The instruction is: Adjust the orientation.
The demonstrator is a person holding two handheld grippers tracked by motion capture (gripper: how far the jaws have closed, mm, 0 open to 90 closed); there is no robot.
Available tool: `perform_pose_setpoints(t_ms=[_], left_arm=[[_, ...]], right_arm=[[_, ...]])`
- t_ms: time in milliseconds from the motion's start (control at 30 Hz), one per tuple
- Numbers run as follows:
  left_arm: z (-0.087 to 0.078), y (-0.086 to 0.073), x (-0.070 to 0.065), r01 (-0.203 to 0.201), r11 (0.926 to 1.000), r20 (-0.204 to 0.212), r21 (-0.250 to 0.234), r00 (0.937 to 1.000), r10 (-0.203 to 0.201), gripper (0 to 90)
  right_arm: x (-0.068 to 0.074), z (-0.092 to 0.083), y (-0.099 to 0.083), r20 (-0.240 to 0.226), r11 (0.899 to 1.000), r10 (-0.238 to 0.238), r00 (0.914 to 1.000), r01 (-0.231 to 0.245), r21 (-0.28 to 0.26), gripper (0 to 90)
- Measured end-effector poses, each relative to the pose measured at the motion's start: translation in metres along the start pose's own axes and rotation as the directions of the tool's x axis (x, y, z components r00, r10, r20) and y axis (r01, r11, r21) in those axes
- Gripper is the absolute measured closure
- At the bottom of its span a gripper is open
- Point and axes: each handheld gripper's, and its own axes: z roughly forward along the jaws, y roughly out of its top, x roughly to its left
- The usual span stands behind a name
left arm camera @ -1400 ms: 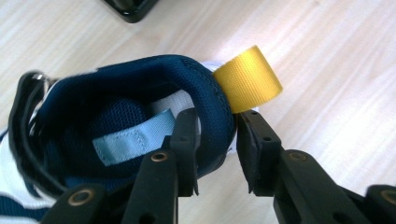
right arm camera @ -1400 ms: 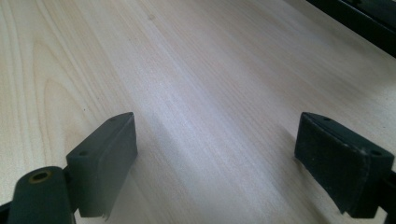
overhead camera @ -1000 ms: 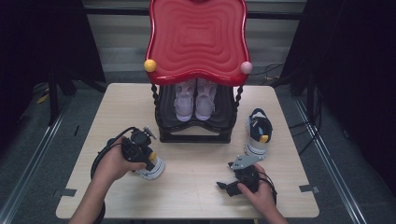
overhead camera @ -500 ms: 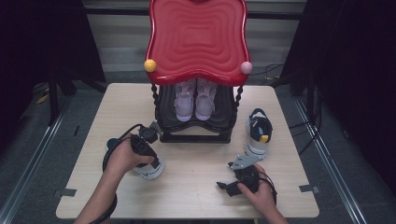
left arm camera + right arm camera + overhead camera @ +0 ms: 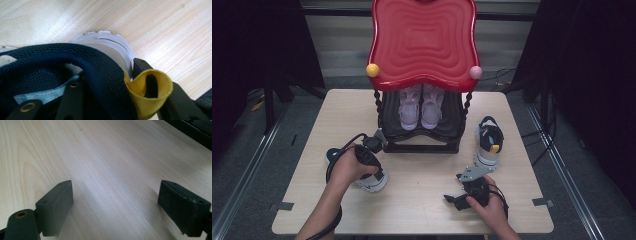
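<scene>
Wooden table (image 5: 422, 195): my left gripper (image 5: 371, 172) has just been closing on navy sneaker's heel (image 5: 100, 72), right gripper (image 5: 120, 202) spread idle; next lift toward rack (image 5: 422, 135).

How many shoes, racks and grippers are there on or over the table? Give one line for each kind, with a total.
Shoes: 4 (navy, navy, pale pair)
Racks: 1
Grippers: 2 (left, right)
Total: 7
</scene>
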Motion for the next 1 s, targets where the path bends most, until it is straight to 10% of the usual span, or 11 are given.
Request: perform_pose_setpoints(t_ms=[1000], left_arm=[[-0.016, -0.003, -0.007, -0.096, 0.9933, 0.001, 0.065, 0.9954, 0.096, 75.9]], right_arm=[[0.000, 0.000, 0.000, 0.000, 1.000, 0.000, 1.0000, 0.000, 0.000, 12.4]])
